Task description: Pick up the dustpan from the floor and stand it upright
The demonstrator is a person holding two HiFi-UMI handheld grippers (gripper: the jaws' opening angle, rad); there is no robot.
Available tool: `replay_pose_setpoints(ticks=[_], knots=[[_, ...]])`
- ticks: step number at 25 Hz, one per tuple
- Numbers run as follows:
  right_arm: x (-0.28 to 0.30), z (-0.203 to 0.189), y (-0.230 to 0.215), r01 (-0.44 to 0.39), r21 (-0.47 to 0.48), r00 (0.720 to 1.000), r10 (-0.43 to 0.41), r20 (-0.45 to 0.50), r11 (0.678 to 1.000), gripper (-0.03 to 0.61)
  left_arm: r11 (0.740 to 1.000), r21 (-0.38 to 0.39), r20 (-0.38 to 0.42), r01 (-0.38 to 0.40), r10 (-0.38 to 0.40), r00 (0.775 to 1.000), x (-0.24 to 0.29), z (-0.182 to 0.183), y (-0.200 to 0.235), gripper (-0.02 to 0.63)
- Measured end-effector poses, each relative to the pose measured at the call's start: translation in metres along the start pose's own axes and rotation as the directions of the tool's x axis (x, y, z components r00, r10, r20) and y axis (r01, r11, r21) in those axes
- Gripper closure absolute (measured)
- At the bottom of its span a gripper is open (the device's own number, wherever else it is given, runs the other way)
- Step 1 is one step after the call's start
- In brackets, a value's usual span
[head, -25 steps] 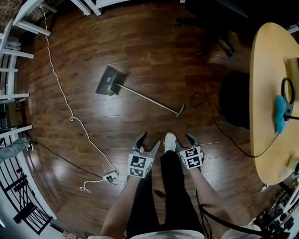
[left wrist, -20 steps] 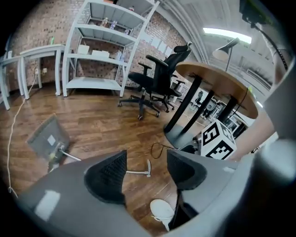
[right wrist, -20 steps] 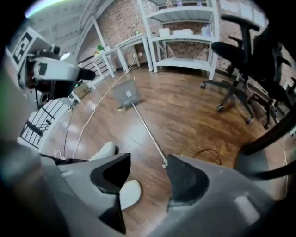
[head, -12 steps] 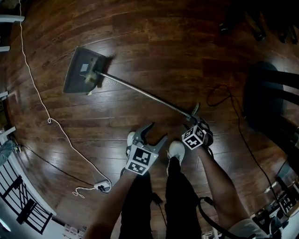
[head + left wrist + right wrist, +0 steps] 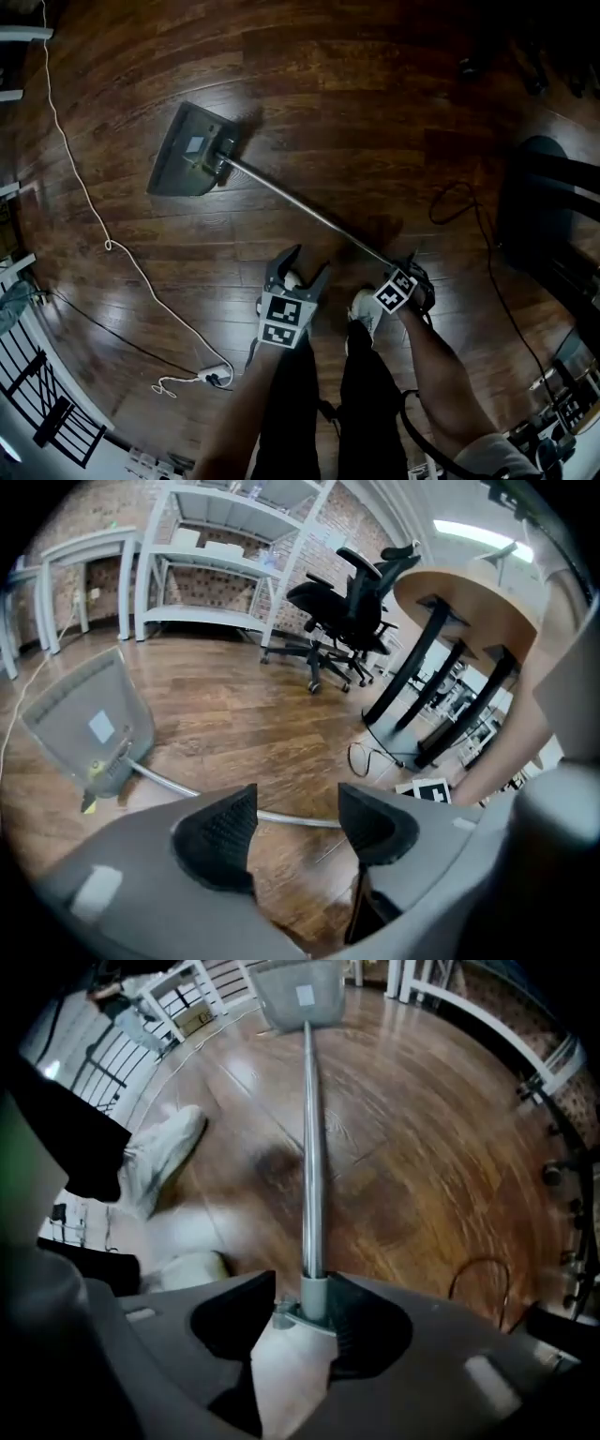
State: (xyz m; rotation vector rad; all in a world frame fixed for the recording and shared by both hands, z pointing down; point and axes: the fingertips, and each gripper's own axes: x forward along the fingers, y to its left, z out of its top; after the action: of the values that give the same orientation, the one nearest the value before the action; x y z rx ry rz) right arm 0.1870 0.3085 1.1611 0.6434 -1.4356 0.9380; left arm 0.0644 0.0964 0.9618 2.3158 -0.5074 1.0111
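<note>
On the wooden floor [image 5: 375, 103], the long-handled dustpan [image 5: 192, 150] lies flat, its pole [image 5: 300, 207] running straight back to the right hand-held gripper [image 5: 411, 272], which is clamped on its grip end. The left hand-held gripper [image 5: 302, 267] hangs just beside the pole, jaws apart, holding nothing.

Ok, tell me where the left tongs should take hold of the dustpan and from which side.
Probably the bare metal pole, mid-length, from above, the left tongs straddling it. It is thin and round, and runs crosswise under their open jaws. The right tongs clamp the handle end, and the pan looks too broad.
</note>
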Motion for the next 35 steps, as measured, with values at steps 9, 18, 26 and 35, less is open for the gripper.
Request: replay_pose_setpoints(ticks=[9, 18, 26, 35], knots=[[-0.249, 0.023, 0.062, -0.285, 0.224, 0.951, 0.304, -0.053, 0.932, 0.413, 0.999, -0.053, 0.128, 0.003, 0.003, 0.992, -0.149, 0.131, -0.054, 0.331], [-0.446, 0.121, 0.051, -0.223, 0.377, 0.945, 0.295, -0.144, 0.899, 0.413, 0.968, -0.225, 0.269, -0.115, 0.175, 0.947, -0.331, 0.223, -0.024, 0.337], [-0.534, 0.266, 0.047, -0.169, 0.317, 0.934, 0.254, -0.251, 0.933, 0.407, 0.909, -0.359, 0.366, -0.211, 0.345, 0.864, -0.449, 0.242, 0.062, 0.339], [-0.596, 0.452, 0.069, -0.185, 0.233, 0.977, 0.204, -0.057, 0.955, 0.325, 0.840, -0.463, 0.372, -0.284, 0.474, 0.798, -0.532, 0.225, 0.127, 0.337]])
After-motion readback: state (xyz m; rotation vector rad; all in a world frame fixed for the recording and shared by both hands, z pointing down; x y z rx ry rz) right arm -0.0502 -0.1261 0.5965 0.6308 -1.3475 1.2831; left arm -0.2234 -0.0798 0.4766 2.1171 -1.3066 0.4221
